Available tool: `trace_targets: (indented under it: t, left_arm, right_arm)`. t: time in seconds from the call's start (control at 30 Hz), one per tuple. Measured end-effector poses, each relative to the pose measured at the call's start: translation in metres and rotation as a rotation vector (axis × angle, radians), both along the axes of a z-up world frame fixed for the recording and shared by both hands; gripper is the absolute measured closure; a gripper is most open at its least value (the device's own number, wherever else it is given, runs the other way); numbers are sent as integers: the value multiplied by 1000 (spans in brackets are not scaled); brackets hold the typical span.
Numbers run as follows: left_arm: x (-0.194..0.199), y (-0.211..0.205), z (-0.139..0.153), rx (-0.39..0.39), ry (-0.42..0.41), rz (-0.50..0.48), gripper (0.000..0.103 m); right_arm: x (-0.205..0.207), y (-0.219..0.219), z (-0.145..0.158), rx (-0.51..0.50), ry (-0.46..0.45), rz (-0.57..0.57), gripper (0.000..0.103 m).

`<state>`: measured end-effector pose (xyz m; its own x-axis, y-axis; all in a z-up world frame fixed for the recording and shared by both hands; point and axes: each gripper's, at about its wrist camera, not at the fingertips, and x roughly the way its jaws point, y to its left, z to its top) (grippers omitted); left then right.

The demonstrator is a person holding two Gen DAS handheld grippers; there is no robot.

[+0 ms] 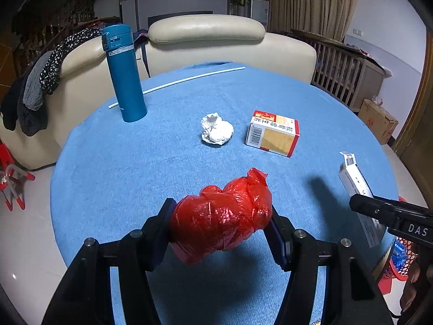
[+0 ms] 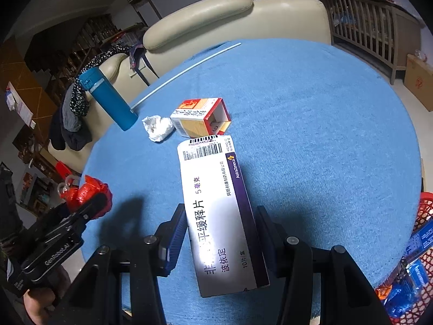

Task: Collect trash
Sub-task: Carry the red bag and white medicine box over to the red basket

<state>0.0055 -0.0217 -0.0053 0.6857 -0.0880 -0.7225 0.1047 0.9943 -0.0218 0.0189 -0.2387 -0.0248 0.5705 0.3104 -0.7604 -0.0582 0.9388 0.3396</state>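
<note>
Above a round table (image 1: 113, 162) draped in blue cloth, with open cloth lying between the two tools and a red mesh basket (image 2: 425, 211) sitting past the right rim, the left gripper (image 1: 220, 222) is pinching a crumpled red plastic bag (image 1: 222, 216) while the right gripper (image 2: 222, 233) is clamping a long white-and-purple medicine box (image 2: 216, 216). A tissue wad (image 1: 216, 132) and an orange carton (image 1: 273, 135) are lying mid-table.

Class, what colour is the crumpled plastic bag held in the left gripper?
Red; the plastic bag shows best in the left wrist view, clamped in the left gripper.
</note>
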Motion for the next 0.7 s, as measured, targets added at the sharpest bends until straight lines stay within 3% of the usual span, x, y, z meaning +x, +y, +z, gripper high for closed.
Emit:
trace_targets:
  t: [0.2, 0.3, 0.5, 0.63, 0.7]
  left_arm:
    - [1, -6, -11, 21, 24, -7, 39]
    - [5, -6, -22, 32, 49, 0, 39]
    - [13, -3, -47, 39, 120, 9, 35]
    - [14, -3, -52, 45, 130, 11, 32]
    - [14, -4, -56, 62, 135, 8, 35]
  right_arm:
    - [3, 7, -15, -126, 34, 4, 48]
    - [5, 15, -27, -216, 65, 15, 36]
    - [-3, 24, -36, -328, 52, 25, 33]
    - [-9, 19, -36, -312, 45, 14, 34]
    - [-12, 17, -35, -292, 36, 11, 49]
